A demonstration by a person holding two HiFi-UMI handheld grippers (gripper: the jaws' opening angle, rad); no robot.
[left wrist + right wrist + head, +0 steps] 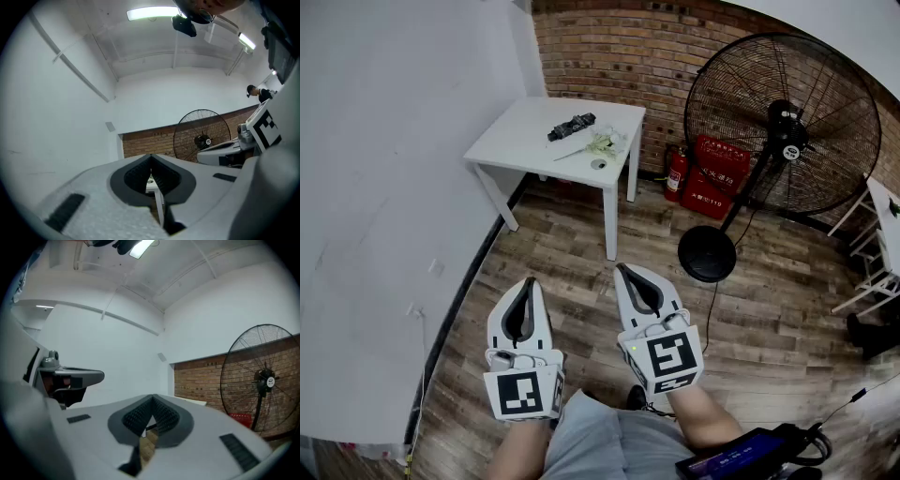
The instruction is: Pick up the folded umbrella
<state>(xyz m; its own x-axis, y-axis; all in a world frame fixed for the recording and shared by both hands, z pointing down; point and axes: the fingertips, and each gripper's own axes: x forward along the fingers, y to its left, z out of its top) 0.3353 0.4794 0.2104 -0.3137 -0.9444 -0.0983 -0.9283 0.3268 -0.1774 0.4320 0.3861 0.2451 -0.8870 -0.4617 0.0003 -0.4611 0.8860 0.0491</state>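
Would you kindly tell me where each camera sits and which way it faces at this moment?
Head view: on the person's head, facing steeply down at the floor, the table bearing the folded umbrella, and the fan; the left gripper, right gripper and a forearm show.
Left gripper view: on the left gripper, facing along its shut jaws toward the brick wall; the right gripper shows at right.
Right gripper view: likewise on the right gripper; the left gripper shows at left.
All three share the fan.
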